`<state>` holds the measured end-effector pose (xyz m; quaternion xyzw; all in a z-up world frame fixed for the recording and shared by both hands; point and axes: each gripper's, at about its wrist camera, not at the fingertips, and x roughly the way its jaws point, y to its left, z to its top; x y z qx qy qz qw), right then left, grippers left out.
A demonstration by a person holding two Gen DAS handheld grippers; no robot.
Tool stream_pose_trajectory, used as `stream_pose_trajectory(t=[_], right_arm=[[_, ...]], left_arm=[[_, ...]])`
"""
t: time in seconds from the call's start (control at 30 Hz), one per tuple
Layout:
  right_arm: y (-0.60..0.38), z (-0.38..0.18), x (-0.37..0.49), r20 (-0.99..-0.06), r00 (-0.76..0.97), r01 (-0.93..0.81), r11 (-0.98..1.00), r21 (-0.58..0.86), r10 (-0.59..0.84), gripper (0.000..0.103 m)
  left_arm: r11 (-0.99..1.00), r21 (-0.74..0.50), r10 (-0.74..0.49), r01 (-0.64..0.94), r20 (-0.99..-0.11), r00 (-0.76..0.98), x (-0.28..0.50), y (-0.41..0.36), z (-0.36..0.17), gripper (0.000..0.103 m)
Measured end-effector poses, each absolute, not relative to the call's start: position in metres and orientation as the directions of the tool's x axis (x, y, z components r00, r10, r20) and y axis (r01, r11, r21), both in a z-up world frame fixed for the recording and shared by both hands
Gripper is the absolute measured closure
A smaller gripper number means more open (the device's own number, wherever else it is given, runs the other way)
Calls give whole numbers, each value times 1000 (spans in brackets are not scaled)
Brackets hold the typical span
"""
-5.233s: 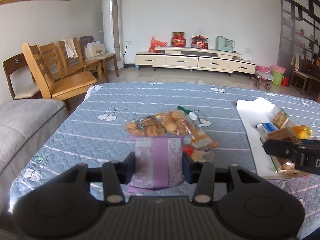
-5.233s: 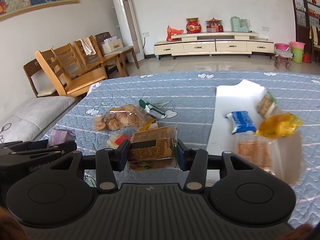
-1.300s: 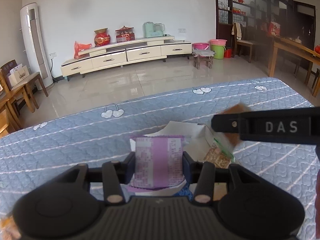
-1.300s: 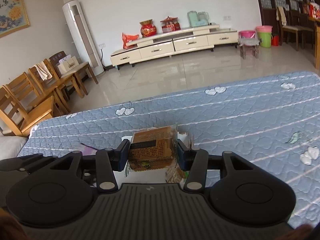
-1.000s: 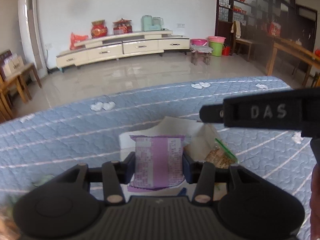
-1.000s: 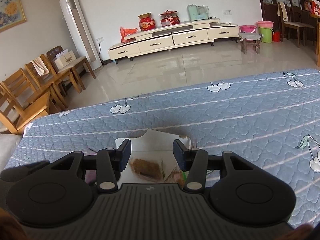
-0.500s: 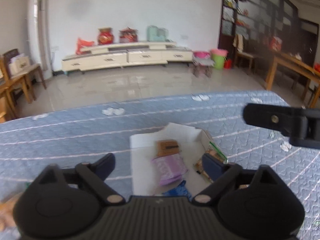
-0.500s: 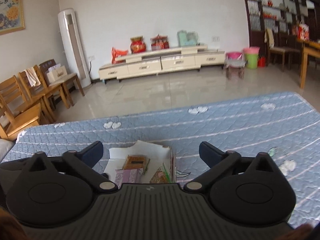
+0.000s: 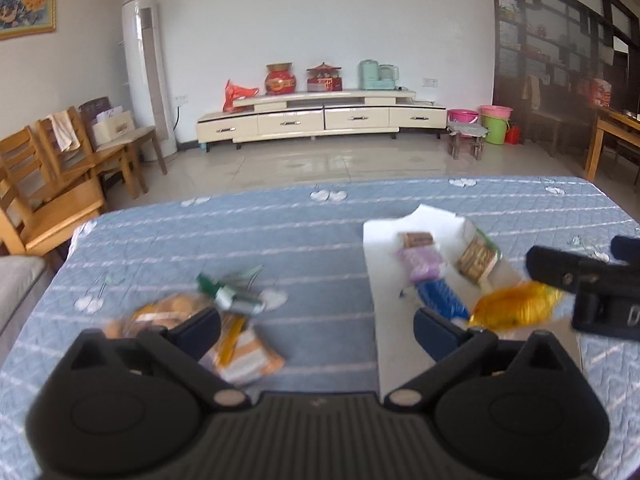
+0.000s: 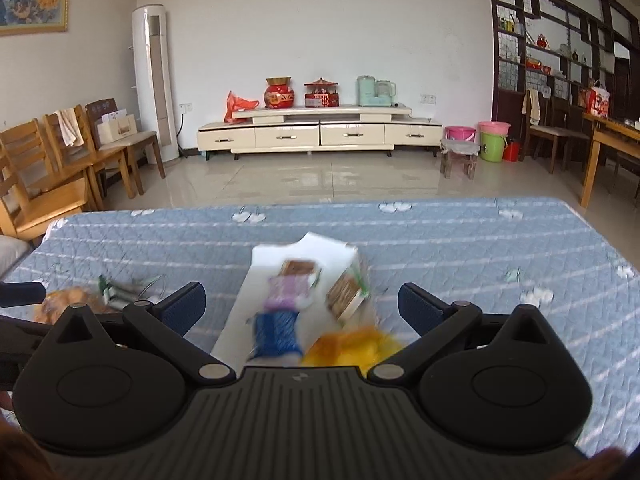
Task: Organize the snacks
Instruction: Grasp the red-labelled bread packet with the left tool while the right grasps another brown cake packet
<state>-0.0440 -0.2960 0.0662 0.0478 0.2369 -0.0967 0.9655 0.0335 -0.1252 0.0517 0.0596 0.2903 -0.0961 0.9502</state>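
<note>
A white tray (image 9: 384, 236) on the blue quilted table holds a purple packet (image 9: 420, 262), a brown packet (image 9: 416, 239), a green-edged cracker pack (image 9: 478, 258), a blue packet (image 9: 440, 300) and a yellow bag (image 9: 516, 310). Left of it lie a cookie bag (image 9: 168, 312), a green-white packet (image 9: 232, 294) and an orange striped packet (image 9: 248, 356). My left gripper (image 9: 316, 322) hangs above the cloth between pile and tray, jaws opening, nothing between them. My right gripper (image 10: 301, 300) stands open and empty, back from the tray (image 10: 272, 256).
Wooden chairs (image 9: 48, 184) line the left side beyond the table (image 9: 280, 224). A grey sofa edge (image 9: 16, 280) sits at the near left. In the right wrist view the cookie bag (image 10: 64, 298) lies blurred beside the left gripper (image 10: 20, 294).
Both grippers let go: the purple packet and the brown packet now lie in the tray. Both jaws spread wide, and both hands pulled back and up from the tray, the left swinging toward the loose pile.
</note>
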Motion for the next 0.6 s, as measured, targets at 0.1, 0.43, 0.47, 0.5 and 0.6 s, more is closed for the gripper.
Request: stream_pose_trajectory(t=[0.1, 0.43, 0.47, 0.5, 0.6], right_arm=[[-281, 58, -46, -486, 868, 170, 981, 90, -106, 0], [-232, 43, -53, -530, 848, 96, 989, 113, -22, 0], [-230, 44, -51, -527, 849, 87, 990, 109, -16, 0], [-227, 45, -49, -525, 851, 80, 991, 109, -11, 0], [-220, 45, -48, -522, 853, 61, 992, 108, 4, 0]], left_arm=[[979, 68, -119, 193, -579, 807, 23, -110, 47, 1], [994, 50, -48, 97, -595, 802, 8, -55, 28, 1], [995, 53, -38, 87, -594, 803, 8, -51, 28, 1], [995, 58, -28, 78, -594, 804, 7, -47, 27, 1], [996, 57, -23, 70, -590, 807, 4, -37, 24, 1]])
